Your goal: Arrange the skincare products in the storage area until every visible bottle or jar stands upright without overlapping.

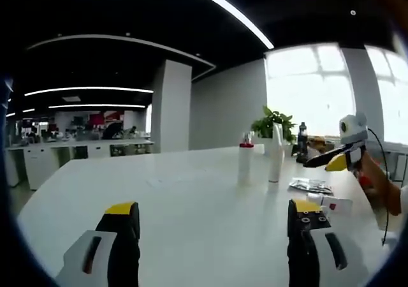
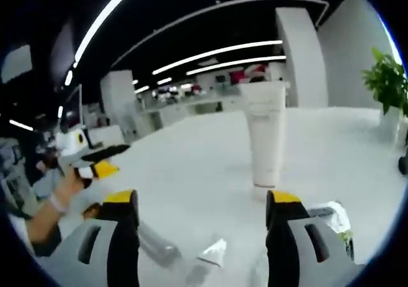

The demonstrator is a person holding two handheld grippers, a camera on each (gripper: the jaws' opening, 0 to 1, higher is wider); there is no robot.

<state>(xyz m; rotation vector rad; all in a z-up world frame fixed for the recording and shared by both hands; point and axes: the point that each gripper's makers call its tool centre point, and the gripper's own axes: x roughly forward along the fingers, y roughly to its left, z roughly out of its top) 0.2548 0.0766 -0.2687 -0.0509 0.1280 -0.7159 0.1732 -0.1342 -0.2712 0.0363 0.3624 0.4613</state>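
Holding my left claw spread above the white bench | right claw likewise spread, gripping nothing | white tube upright just ahead of right claw | red-capped bottle upright beside the tube, mid-bench.

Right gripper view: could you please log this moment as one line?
right gripper: open, empty | white tube: upright ahead | left gripper: open, empty

2 tubes stand upright, plus 1 bottle, 1 dark bottle, 1 plant, 1 sachet.
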